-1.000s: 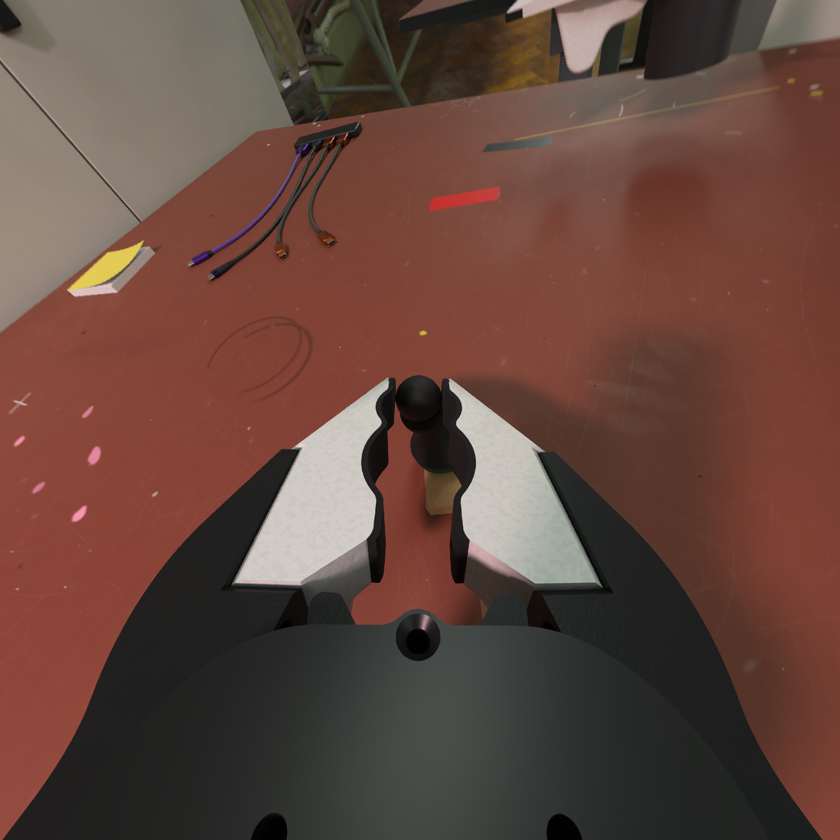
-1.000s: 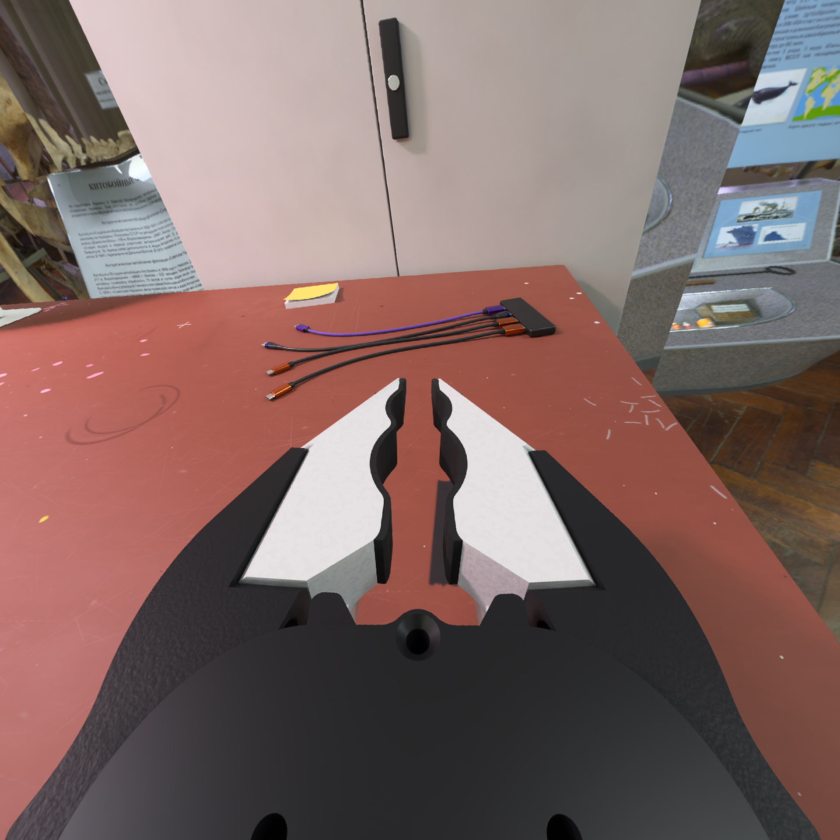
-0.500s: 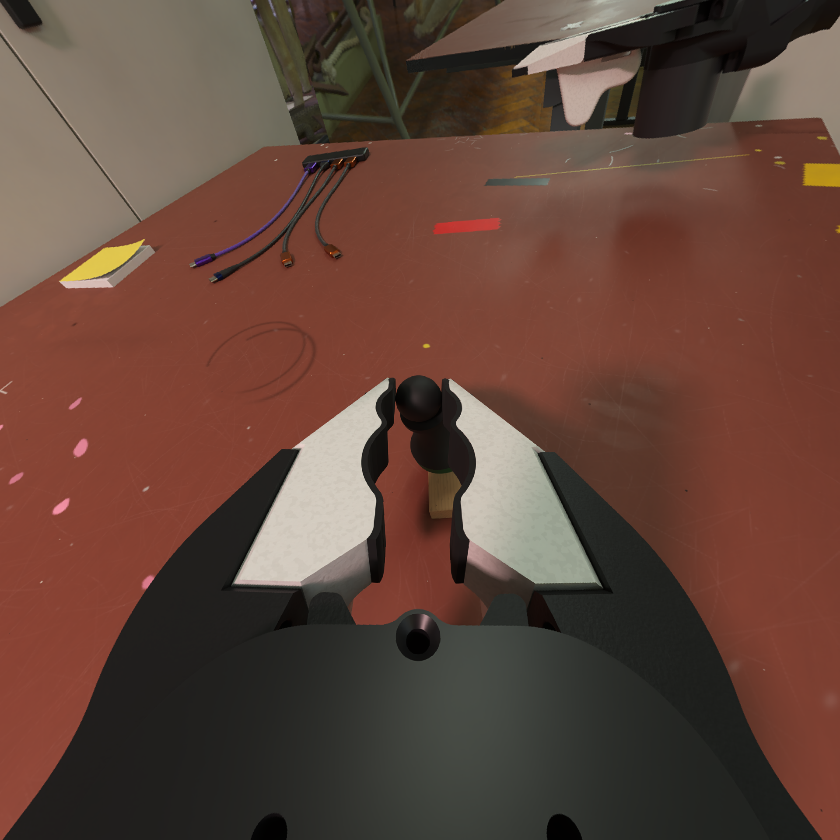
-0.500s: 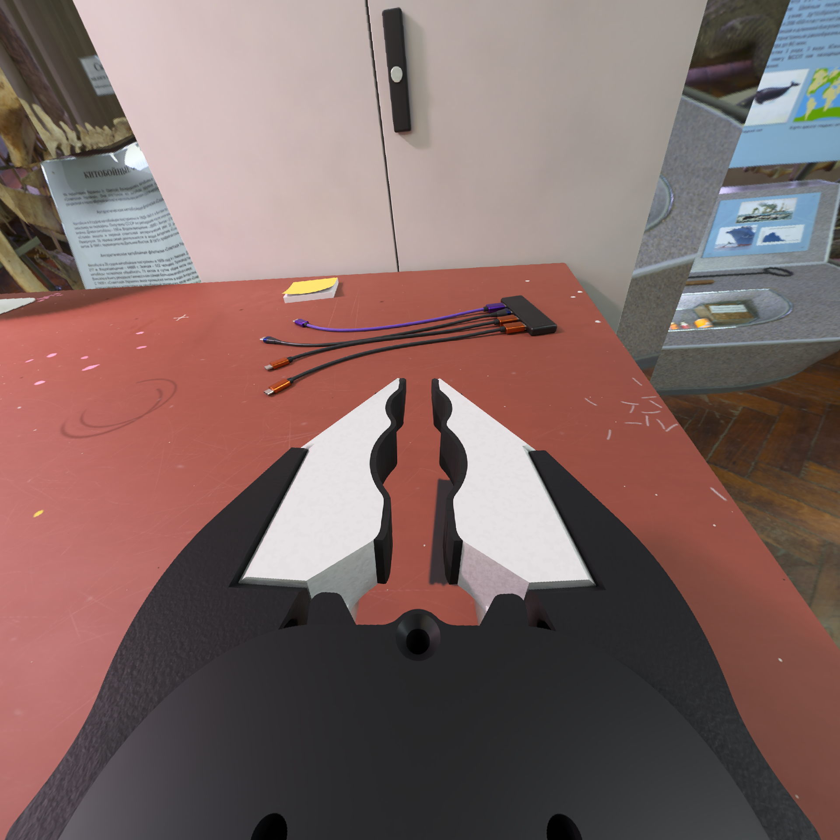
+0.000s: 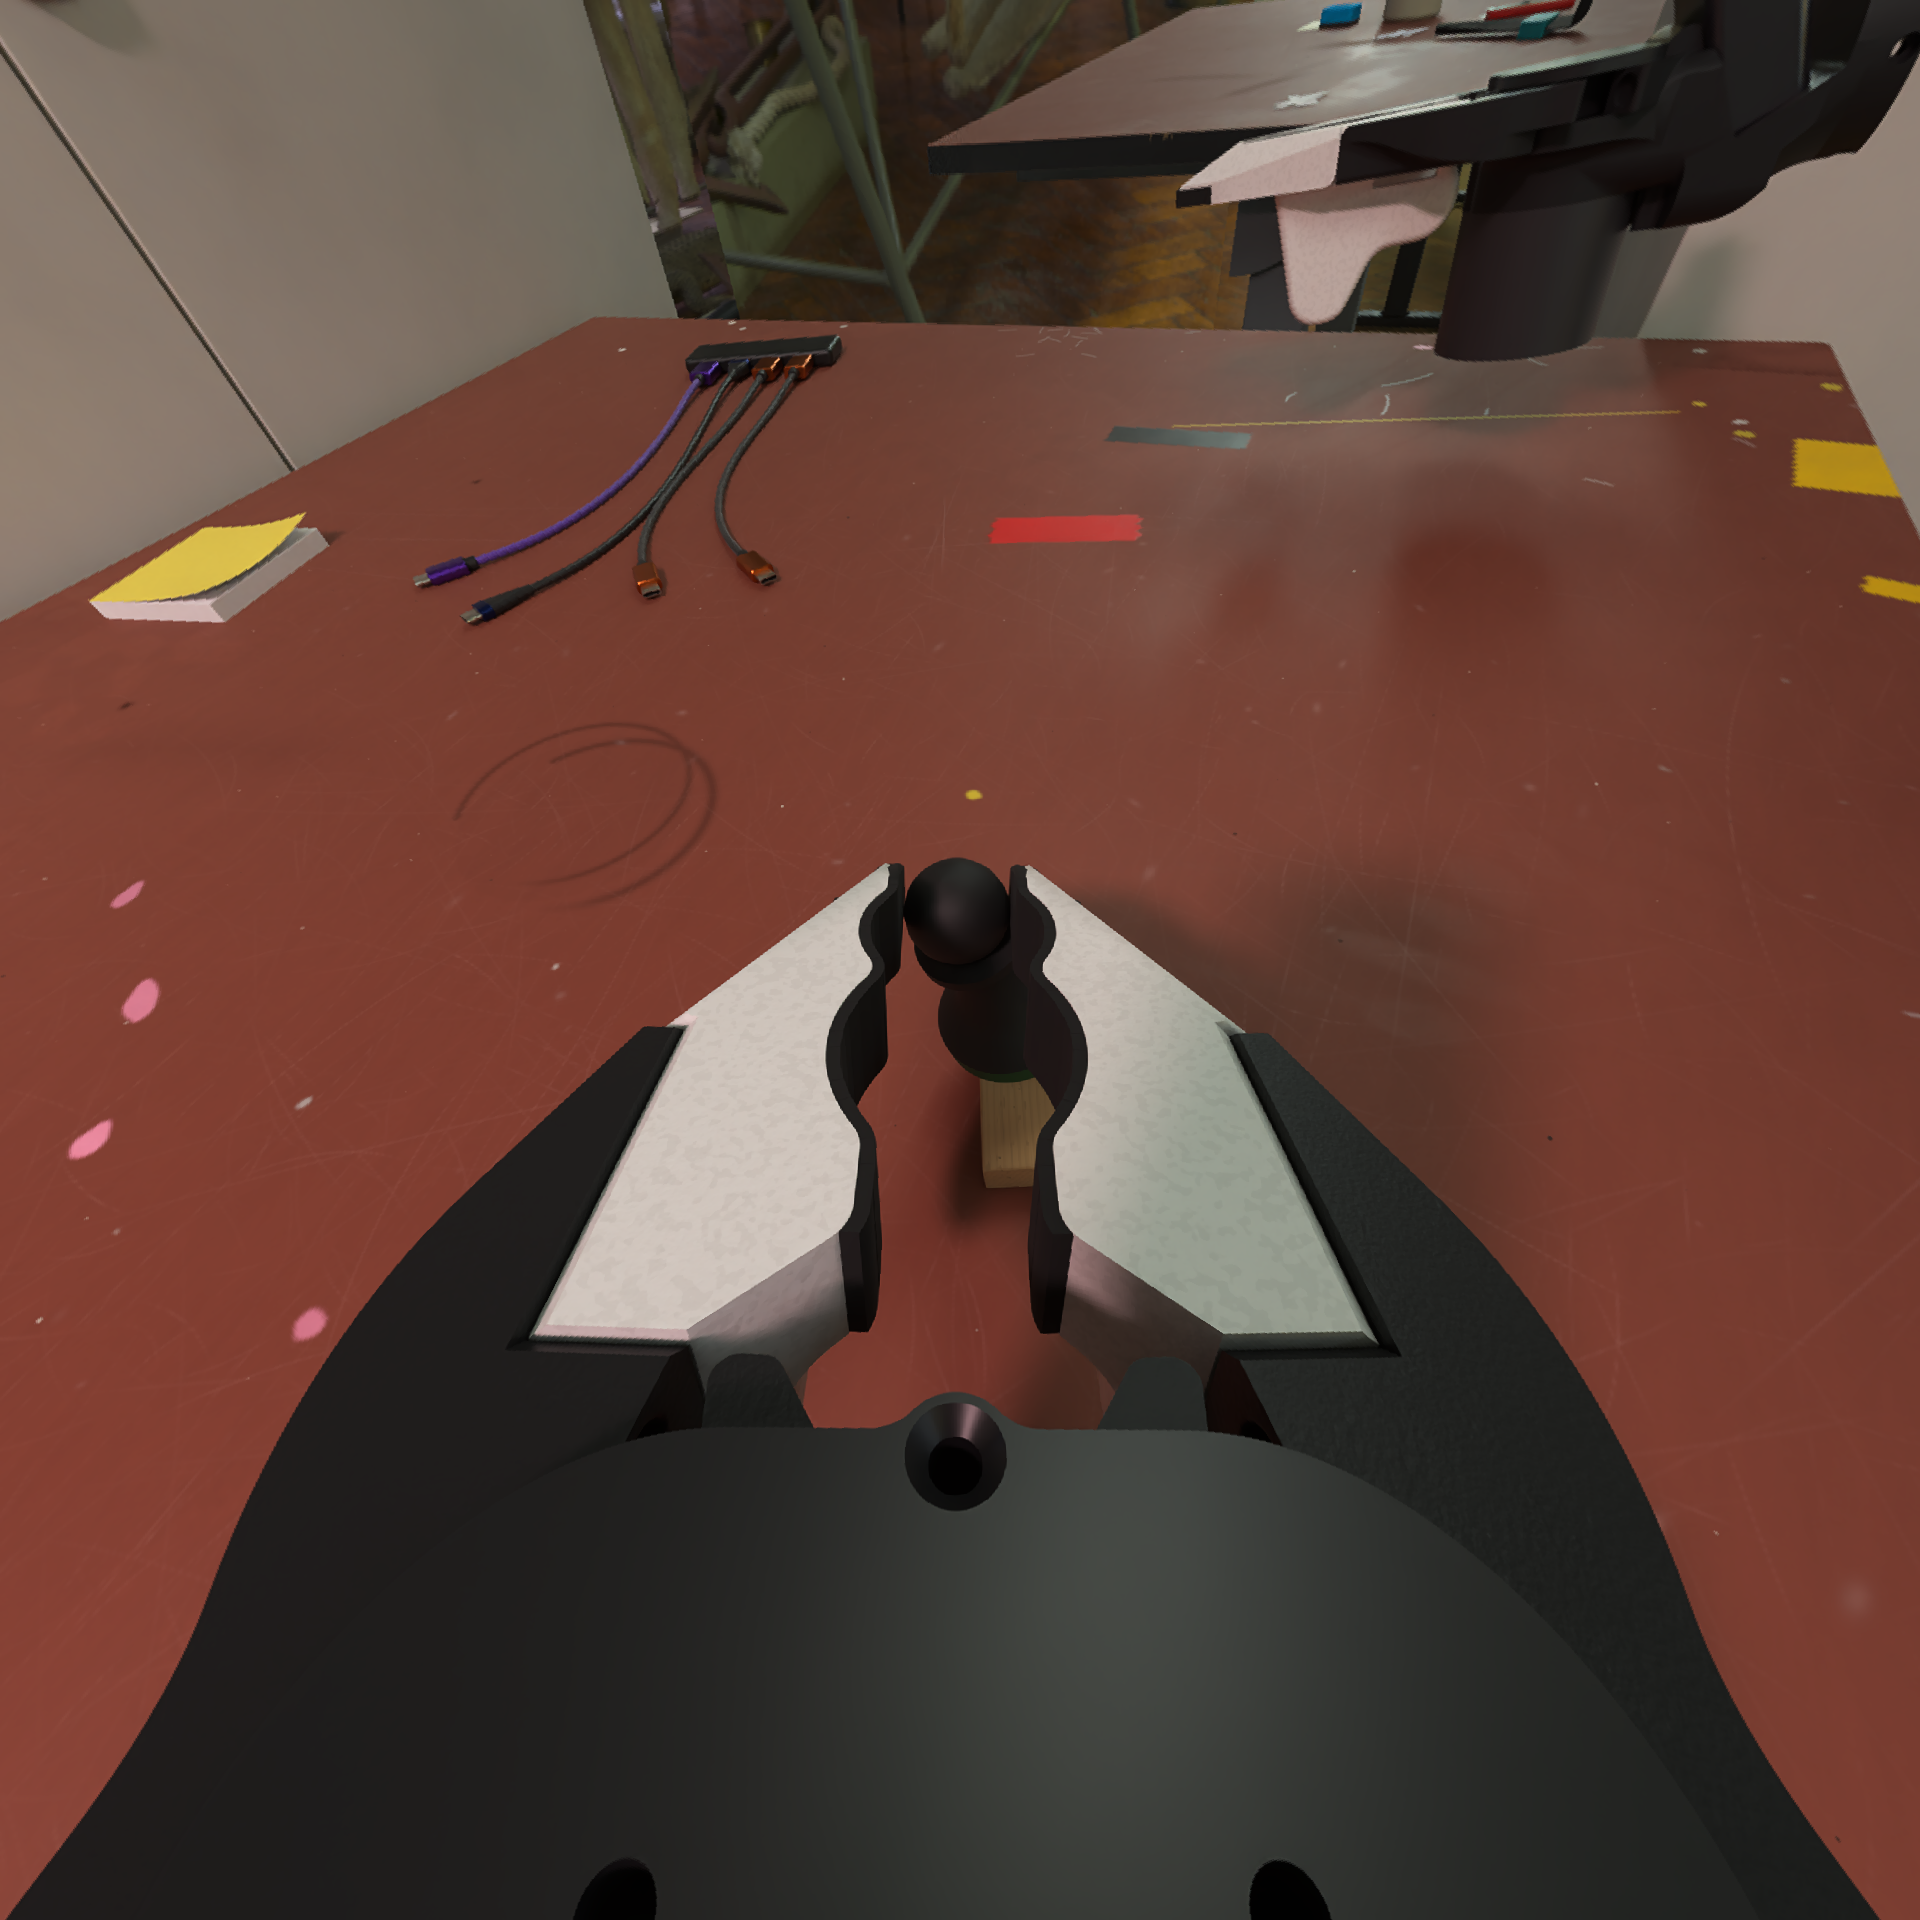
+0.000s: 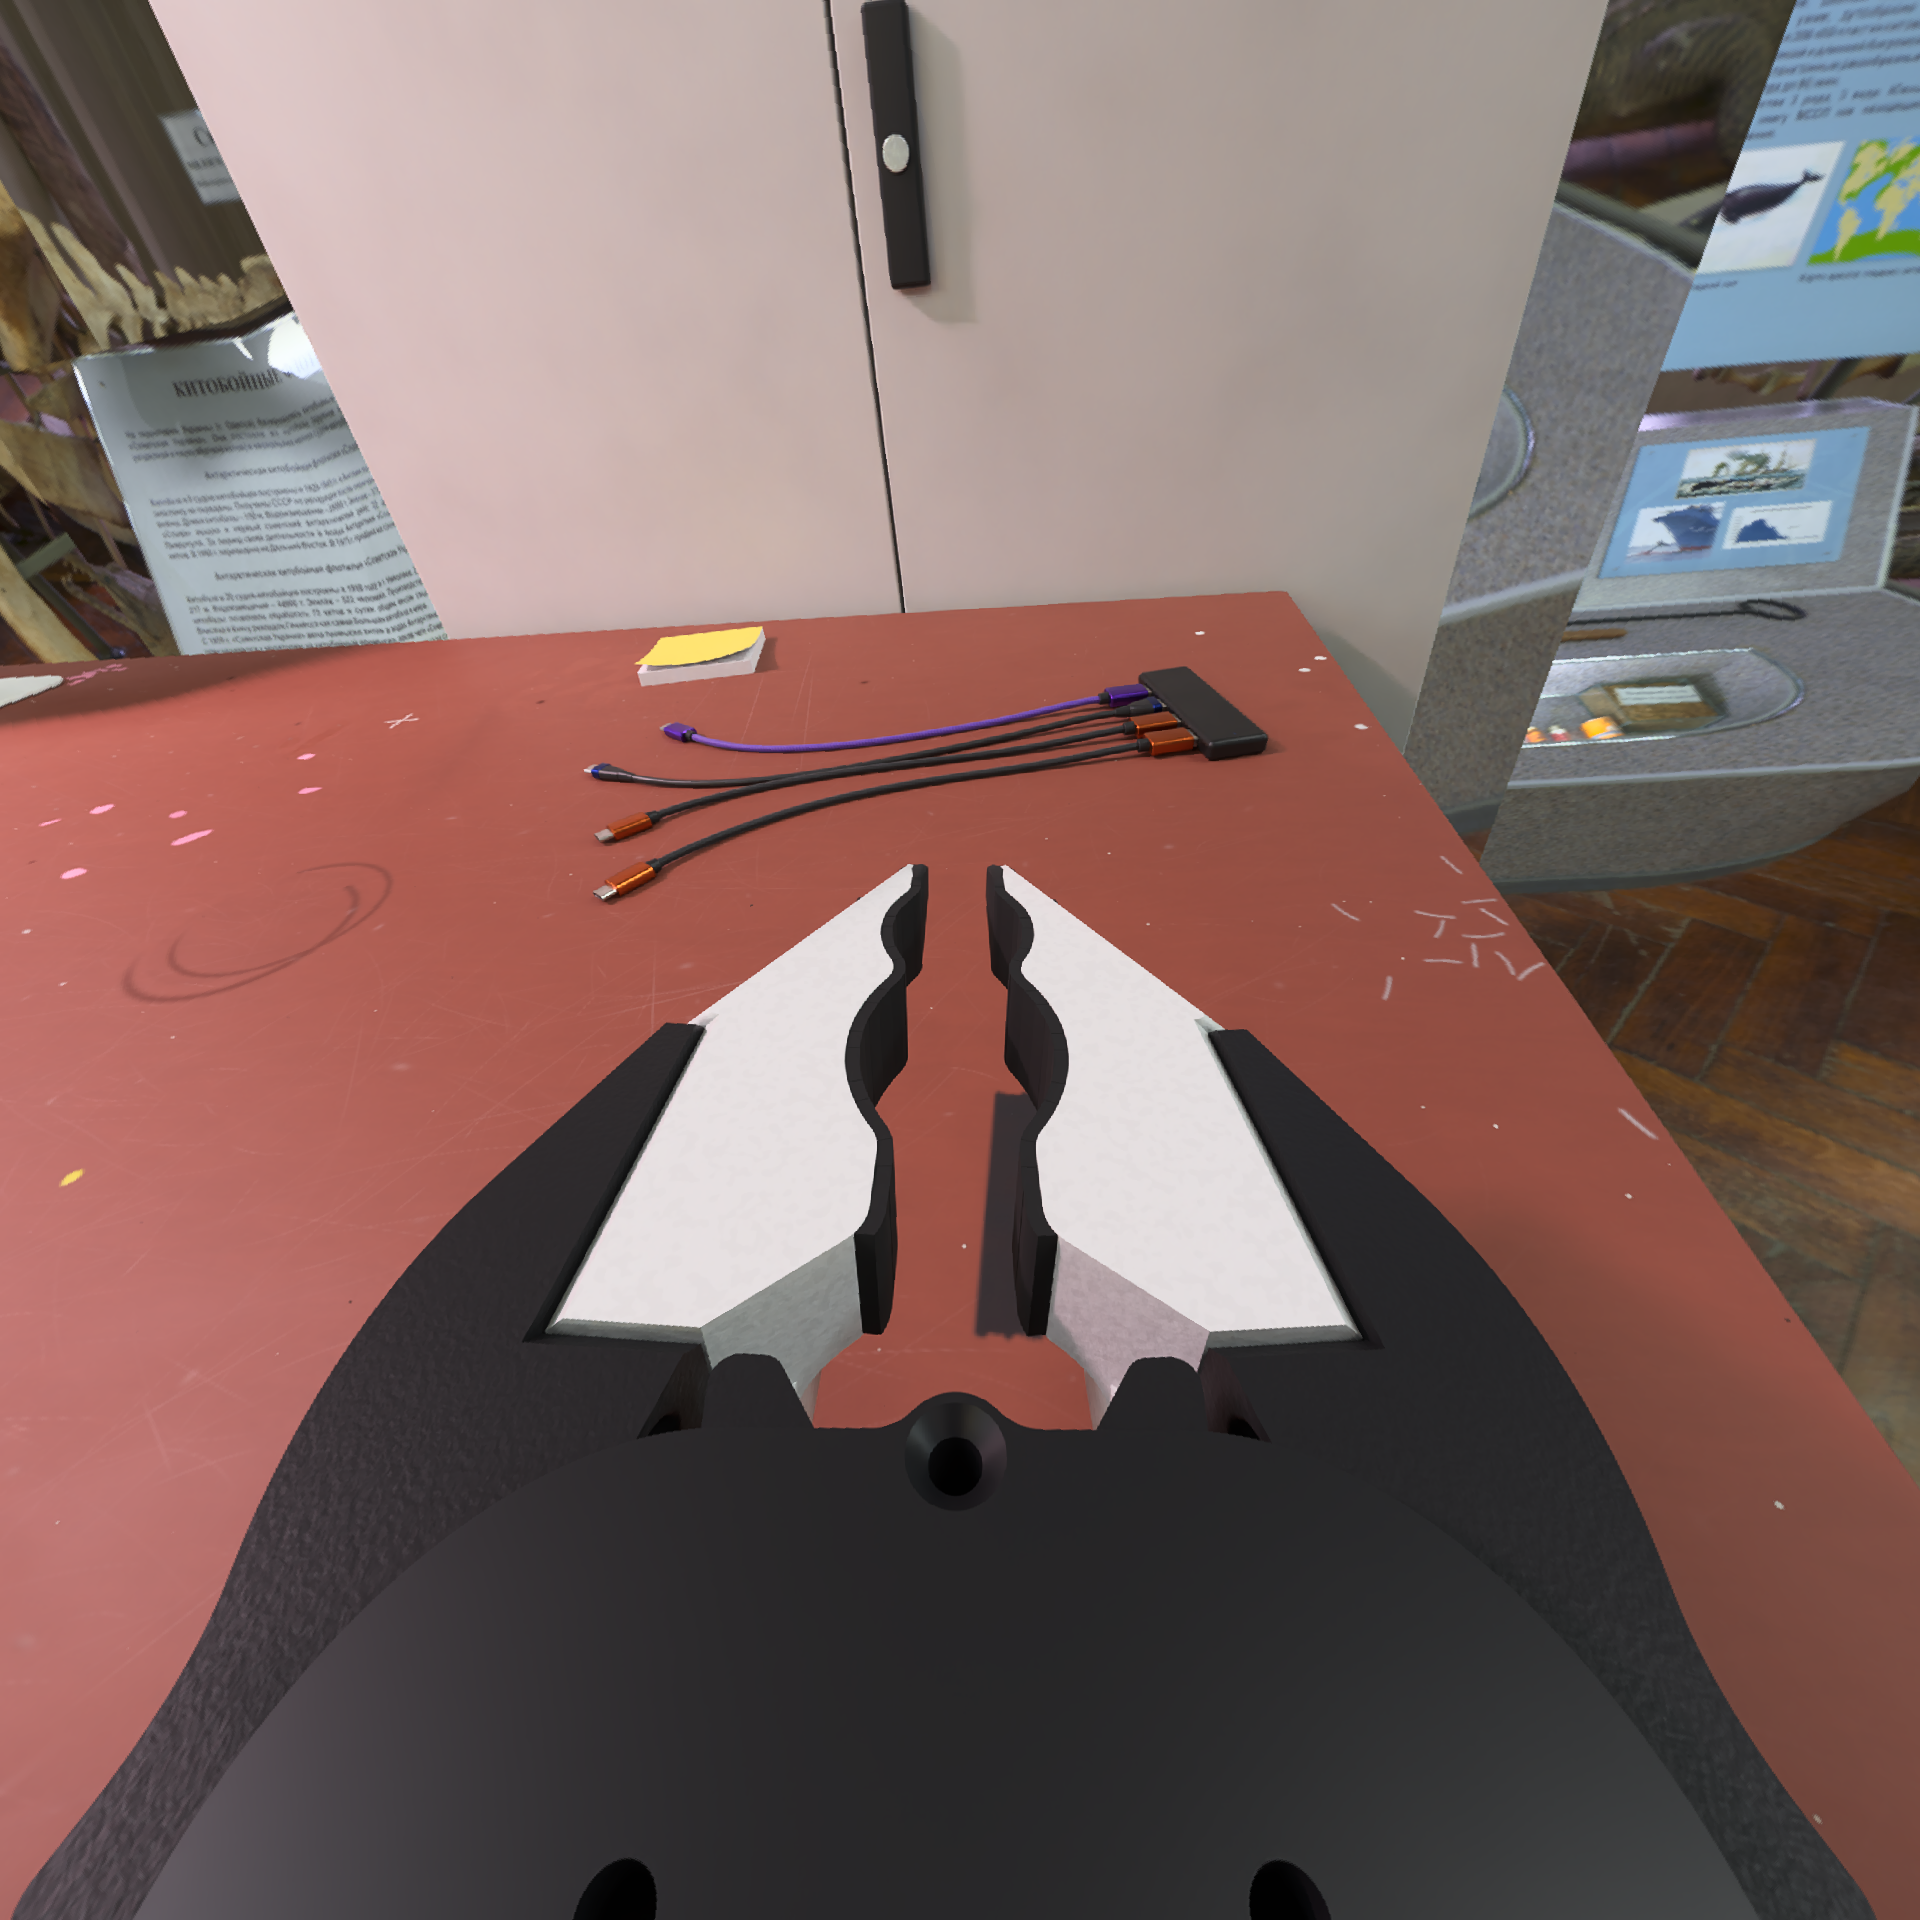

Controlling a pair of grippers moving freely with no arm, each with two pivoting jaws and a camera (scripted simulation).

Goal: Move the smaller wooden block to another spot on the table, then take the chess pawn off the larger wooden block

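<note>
Between the left gripper fingers, the upright pawn is clamped above the block; right gripper narrowly open, empty.

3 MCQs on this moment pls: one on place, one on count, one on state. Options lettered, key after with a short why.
1. Where does the yellow sticky-note pad lie?
A. On the table by the cabinet
B. On the wooden block
C. Between the right gripper's fingers

2. How many cables run from the black hub?
A. Two
B. Four
C. Six

3. What is the left gripper doing?
A. Open, with nothing in it
B. Shut on the chess pawn
C. Shut on a cable

Key:
1 A: the pad rests on the table near its far edge, in front of the cabinet.
2 B: one purple and three dark cables fan out from the hub.
3 B: the fingertips press both sides of the pawn's round black head, with the wooden block showing below it. The right gripper holds nothing, a narrow gap between its fingers.
</note>
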